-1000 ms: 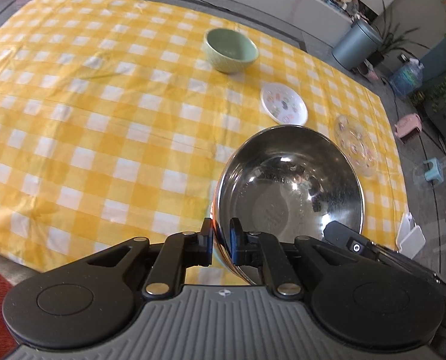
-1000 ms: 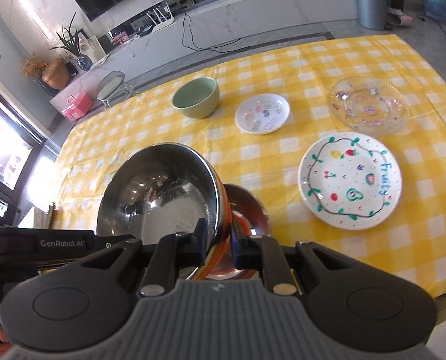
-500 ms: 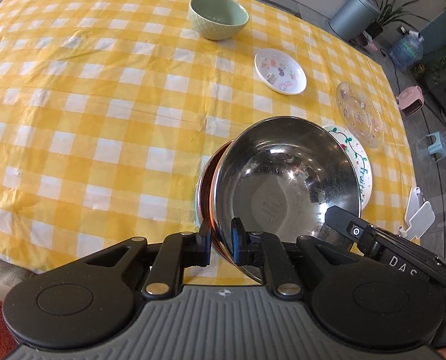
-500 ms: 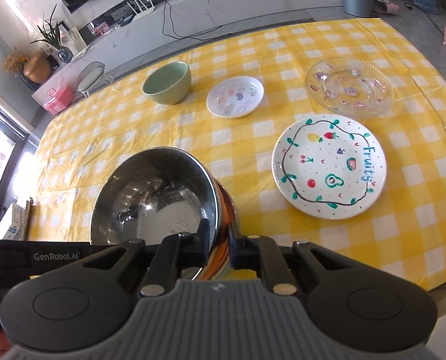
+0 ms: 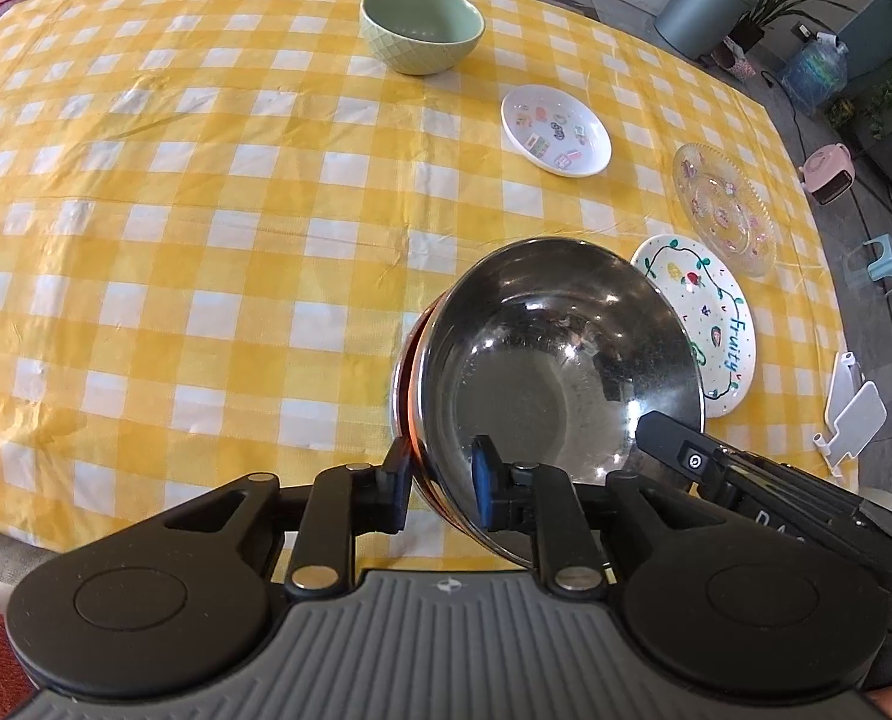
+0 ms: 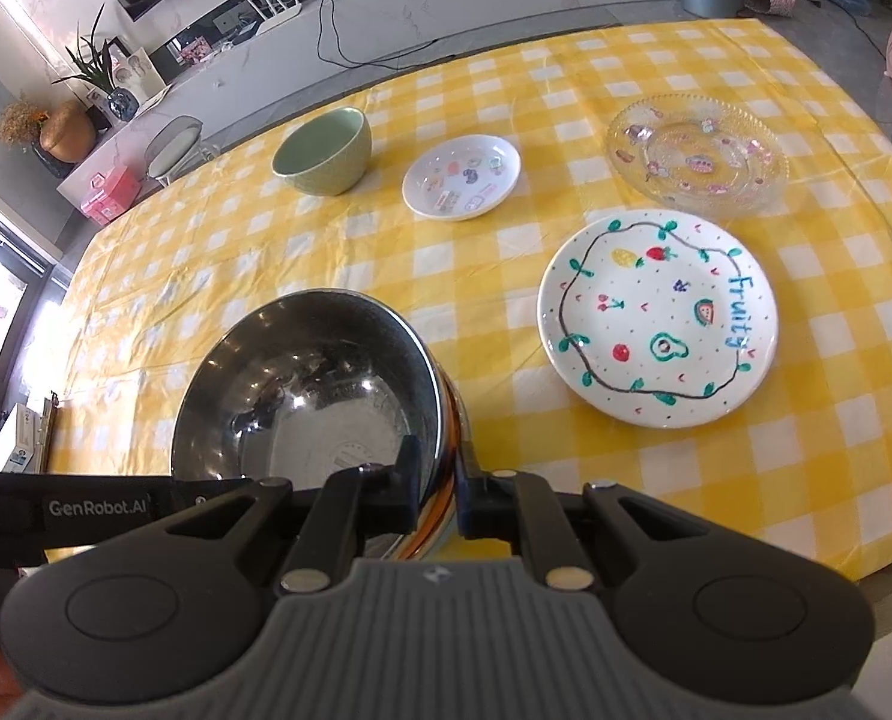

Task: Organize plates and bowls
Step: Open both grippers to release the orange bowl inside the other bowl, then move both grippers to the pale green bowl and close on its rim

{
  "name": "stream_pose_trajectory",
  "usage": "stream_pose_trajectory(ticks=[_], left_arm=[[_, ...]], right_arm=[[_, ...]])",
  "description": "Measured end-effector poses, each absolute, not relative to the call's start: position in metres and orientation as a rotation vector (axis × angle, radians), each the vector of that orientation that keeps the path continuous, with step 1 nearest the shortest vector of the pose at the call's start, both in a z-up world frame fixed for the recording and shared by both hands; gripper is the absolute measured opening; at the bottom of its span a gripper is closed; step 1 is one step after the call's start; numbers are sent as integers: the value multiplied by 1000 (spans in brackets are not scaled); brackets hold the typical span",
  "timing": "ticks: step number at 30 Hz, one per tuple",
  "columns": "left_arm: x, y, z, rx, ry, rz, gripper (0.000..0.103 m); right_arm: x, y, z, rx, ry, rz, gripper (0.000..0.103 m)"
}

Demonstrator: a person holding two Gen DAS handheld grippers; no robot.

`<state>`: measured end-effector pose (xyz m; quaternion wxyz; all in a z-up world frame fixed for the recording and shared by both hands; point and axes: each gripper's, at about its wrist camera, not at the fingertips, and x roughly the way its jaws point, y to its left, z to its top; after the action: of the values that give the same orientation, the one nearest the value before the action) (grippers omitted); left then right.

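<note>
- Since the earlier frames, both hands have brought the steel bowl (image 5: 557, 372) down into a second steel bowl (image 5: 409, 372) on the yellow checked tablecloth (image 5: 206, 240); only a copper-tinted edge of the lower one shows.
- Left gripper (image 5: 443, 483): its jaws have just been opening, and the near rim now stands between the blue pads with a gap (so no real clamp).
- Right gripper (image 6: 437, 495) is clamped on the opposite rim of the same bowl.
- The bowl lies directly ahead of both grippers, between them, equally near.
- Only the right wrist view shows the fruit plate (image 6: 656, 318) whole, with the small white plate (image 6: 461, 177), green bowl (image 6: 323, 150) and glass plate (image 6: 695, 153) beyond.
</note>
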<state>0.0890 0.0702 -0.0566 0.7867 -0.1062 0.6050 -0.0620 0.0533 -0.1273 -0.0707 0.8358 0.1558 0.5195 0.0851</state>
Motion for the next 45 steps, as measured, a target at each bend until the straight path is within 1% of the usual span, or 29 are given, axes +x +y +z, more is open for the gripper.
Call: stream_pose_trajectory(ticks=[3,8,10,14,16,19,22,25,29,35,42,45], left_arm=[[90,73,-53,-231,1293,-128,28],[91,77,-39,-234,1244,-125,34],[91,79,-32,-235,1223,-127,36],[91,77,-21,-214,1156,-131,41],[88,74,-16,-174,1125,-144,43],[84,69,-10,-130,1085,-176,47],[85,67,-6,-99,1065,-193,47],[89,69,-1,-89,1047,-201,48],[98,75,5,-81,1016,-191,52],[122,85,3,-96,1005,-165,52],[156,97,-8,-106,989,-160,52],[171,102,-15,-115,980,-161,53]], right_arm=[[53,-127,-73,322,1100,177,11],[54,-126,-73,322,1095,188,12],[53,-125,-72,317,1092,193,14],[51,-124,-69,296,1071,192,21],[49,-125,-65,287,1052,188,35],[47,-124,-57,258,1019,181,38],[46,-121,-49,236,990,187,44],[50,-118,-40,214,964,194,46],[63,-119,-30,216,943,191,51],[86,-118,-18,199,901,182,57],[123,-117,-24,212,923,183,58],[141,-118,-31,224,938,178,62]])
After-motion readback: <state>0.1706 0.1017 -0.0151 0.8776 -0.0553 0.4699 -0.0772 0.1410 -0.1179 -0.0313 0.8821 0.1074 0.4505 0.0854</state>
